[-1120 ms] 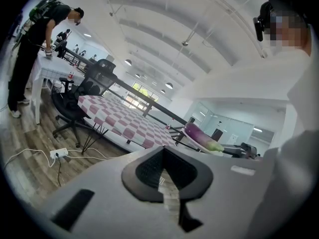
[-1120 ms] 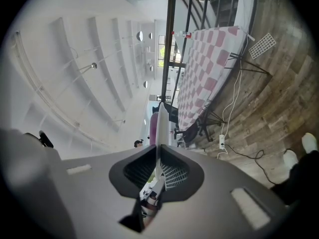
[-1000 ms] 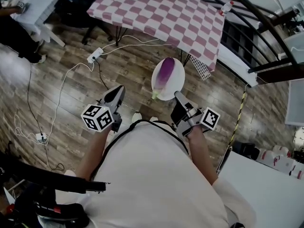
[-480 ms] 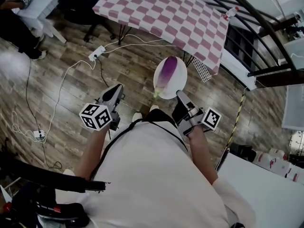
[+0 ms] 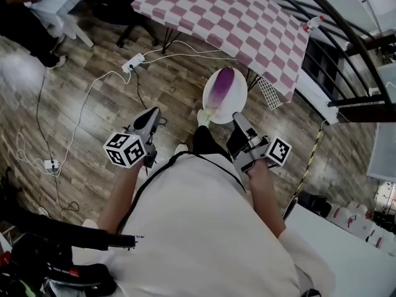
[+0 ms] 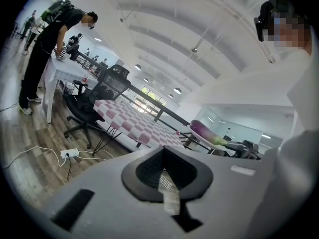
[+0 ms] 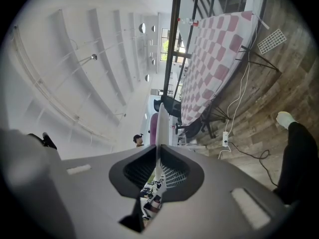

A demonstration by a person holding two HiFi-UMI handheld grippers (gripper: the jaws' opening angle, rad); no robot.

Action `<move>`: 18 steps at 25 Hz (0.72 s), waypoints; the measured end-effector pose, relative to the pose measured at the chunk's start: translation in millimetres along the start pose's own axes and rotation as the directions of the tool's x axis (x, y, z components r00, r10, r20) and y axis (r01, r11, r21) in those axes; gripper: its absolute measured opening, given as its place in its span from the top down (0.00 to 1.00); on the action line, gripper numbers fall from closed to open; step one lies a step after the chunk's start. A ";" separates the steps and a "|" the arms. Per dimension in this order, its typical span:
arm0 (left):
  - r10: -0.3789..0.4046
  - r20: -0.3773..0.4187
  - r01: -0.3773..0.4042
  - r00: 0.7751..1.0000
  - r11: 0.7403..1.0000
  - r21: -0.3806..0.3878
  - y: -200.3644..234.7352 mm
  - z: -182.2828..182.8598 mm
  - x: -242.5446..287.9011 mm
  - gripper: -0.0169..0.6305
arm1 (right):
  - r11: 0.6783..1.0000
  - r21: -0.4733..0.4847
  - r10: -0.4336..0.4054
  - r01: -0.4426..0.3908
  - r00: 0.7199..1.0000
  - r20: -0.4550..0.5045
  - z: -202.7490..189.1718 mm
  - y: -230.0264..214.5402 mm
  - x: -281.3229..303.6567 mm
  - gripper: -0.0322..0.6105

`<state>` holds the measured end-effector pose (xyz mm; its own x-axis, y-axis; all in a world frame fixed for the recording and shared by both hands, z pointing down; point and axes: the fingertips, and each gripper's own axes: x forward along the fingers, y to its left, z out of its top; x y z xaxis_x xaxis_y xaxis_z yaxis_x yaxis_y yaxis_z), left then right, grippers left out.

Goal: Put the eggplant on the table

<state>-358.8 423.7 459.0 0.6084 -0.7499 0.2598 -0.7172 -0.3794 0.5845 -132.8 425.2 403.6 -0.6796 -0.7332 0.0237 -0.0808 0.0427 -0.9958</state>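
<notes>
A purple eggplant with a green stem lies on a white plate, held over the wood floor. My right gripper is shut on the plate's near rim. In the right gripper view the plate shows edge-on between the jaws, with the eggplant behind it. My left gripper hangs to the left of the plate, shut and with nothing in it. In the left gripper view the eggplant shows to the right. The table with the pink checkered cloth stands just beyond the plate.
A power strip and white cables lie on the floor at the left. A black railing runs at the right and a white grid leans under the table's corner. An office chair and a standing person are at the far left.
Both grippers and the plate with the eggplant have moved forward, closer to the checkered table. The jaws stand as before.
</notes>
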 end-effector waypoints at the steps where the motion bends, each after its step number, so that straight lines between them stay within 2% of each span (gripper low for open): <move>1: 0.005 0.003 -0.005 1.000 1.000 -0.001 1.9 1.2 0.8 0.97 | 1.000 0.001 0.001 -0.001 1.000 -0.006 0.9 -0.8 2.5 0.90; 10: 0.038 0.006 -0.038 0.999 0.999 -0.002 8.3 12.8 22.3 0.97 | 1.000 0.009 0.020 -0.019 0.999 -0.048 22.9 -4.7 27.5 0.90; 18: 0.037 -0.016 -0.037 0.999 0.999 0.004 5.4 26.3 76.5 0.97 | 1.000 0.026 0.013 -0.012 0.999 -0.041 73.0 -19.2 42.3 0.90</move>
<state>-325.1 350.0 461.8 0.5865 -0.7549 0.2935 -0.7407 -0.3532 0.5715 -106.8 343.9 417.3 -0.7098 -0.7042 0.0145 -0.0541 0.0340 -0.9980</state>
